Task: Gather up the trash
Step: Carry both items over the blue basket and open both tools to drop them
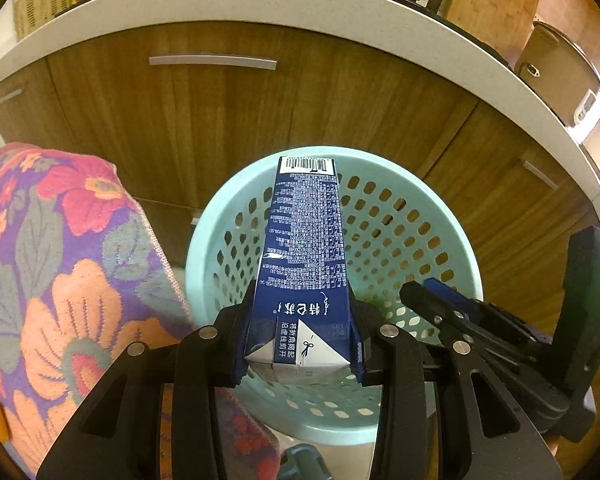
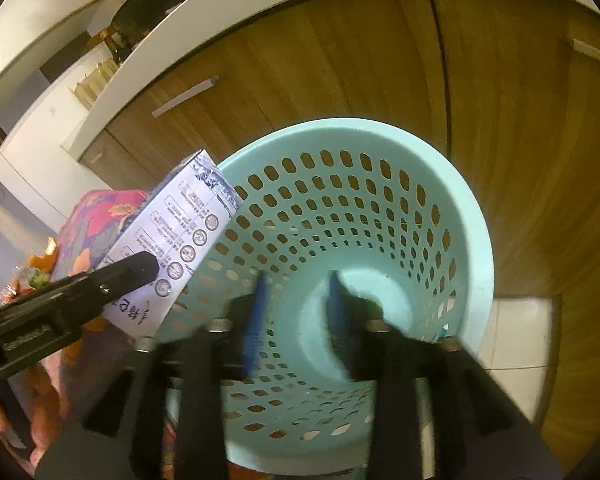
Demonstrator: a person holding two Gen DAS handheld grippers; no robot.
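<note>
cabinets point(image 1: 300, 92): brown wood grain, flat metal bar handles, under a pale counter edge
cloth point(image 1: 60, 264): woven, big orange and red flowers, left of the basket
basket point(image 1: 432, 216): mint plastic, round, oval holes all over, sits on the floor by the cabinets
carton point(image 1: 304, 256): tall navy box, white Chinese print and a barcode, poking over the basket mouth
left gripper point(image 1: 300, 344): black, blue pads clamped on the carton's base
right gripper point(image 2: 296, 320): jaws parted, nothing between them, over the basket

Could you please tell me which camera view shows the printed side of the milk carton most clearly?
The left wrist view: the milk carton fills the centre, barcode and text sharp, clamped in the left gripper. The right wrist view shows only a white side panel at the left edge, partly behind a finger.
</note>
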